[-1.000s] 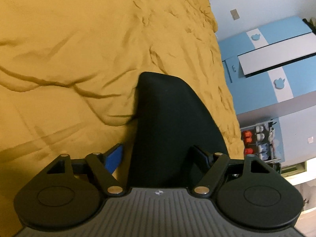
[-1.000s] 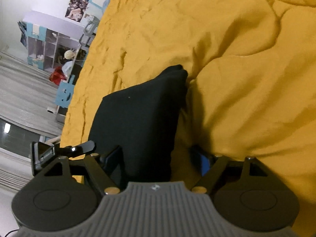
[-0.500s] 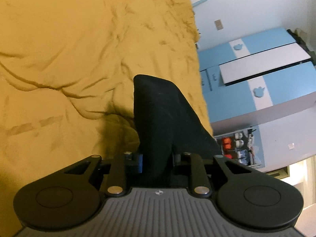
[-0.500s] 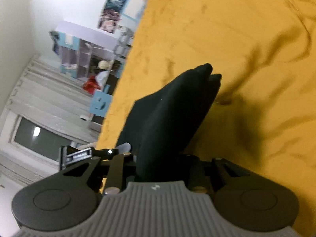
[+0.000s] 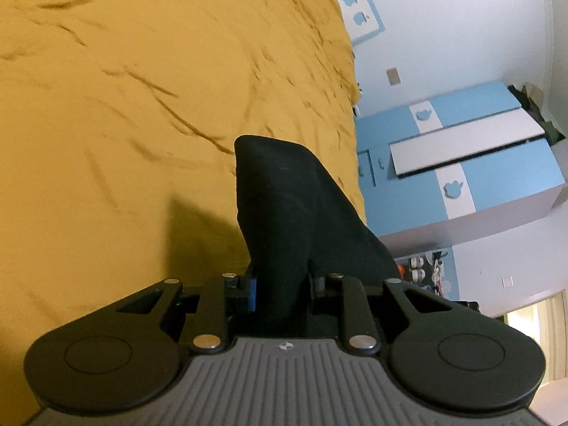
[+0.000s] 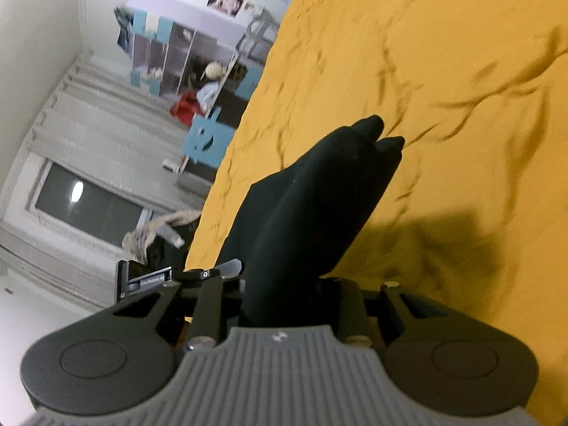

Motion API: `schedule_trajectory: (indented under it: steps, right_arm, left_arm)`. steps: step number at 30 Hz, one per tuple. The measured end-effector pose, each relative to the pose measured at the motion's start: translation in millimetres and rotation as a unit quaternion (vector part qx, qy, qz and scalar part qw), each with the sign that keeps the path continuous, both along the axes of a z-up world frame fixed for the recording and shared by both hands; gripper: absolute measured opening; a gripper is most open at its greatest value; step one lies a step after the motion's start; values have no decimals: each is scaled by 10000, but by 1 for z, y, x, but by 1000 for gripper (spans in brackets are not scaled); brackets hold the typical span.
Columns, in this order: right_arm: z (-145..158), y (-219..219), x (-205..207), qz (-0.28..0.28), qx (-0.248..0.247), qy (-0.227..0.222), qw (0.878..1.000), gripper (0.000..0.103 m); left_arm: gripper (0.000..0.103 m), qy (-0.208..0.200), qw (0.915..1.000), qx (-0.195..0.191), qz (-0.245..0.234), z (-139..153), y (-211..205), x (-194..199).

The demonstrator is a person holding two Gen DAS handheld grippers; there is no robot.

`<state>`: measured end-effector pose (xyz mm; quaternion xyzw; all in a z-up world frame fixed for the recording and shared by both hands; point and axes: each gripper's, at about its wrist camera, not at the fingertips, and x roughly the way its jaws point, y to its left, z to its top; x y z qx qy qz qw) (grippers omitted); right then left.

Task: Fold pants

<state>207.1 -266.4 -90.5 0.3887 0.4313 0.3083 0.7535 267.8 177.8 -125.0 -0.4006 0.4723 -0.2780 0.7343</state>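
- Left gripper [image 5: 282,285]: jaws pinching a bunched edge of the black pants [image 5: 284,206]; cloth fills the gap between the 2 fingers.
- Right gripper [image 6: 284,287]: same, jaws pressed onto a thick wad of the pants [image 6: 319,198].
- Pants location: in both wrist views they run from the jaws out over the yellow bedspread [image 5: 124,124]; far end looks to touch or hang just above the bedding, can't tell which.
- Done, as I read it: both grasps secured, near edge lifted off the bed. Far tip in the right view shows 2 lobes, so layers look doubled already; fold count unclear.
- Left: carry the held edge across, lay it down, release both, flatten. No finished flat fold visible.
- Wardrobe [image 5: 461,177] and shelf unit [image 6: 184,46] are off the bed, irrelevant.
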Motion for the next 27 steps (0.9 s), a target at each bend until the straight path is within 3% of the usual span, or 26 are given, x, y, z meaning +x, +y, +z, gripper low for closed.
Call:
schedule_trajectory:
  steps: [8,16,27]
  right_arm:
    - [7,110,60,271,-98,-106,9995,20]
    - [-10,199,156,350,-151,-55,9993,21]
    - [-74,263,235,300,-123,237,9992,21]
  left_arm:
    - [27,-170,9976,318,585,22,89,26]
    - [27,-26,9940,656,878,23,161,100]
    - [27,234,9904,978,951,-31,204,159]
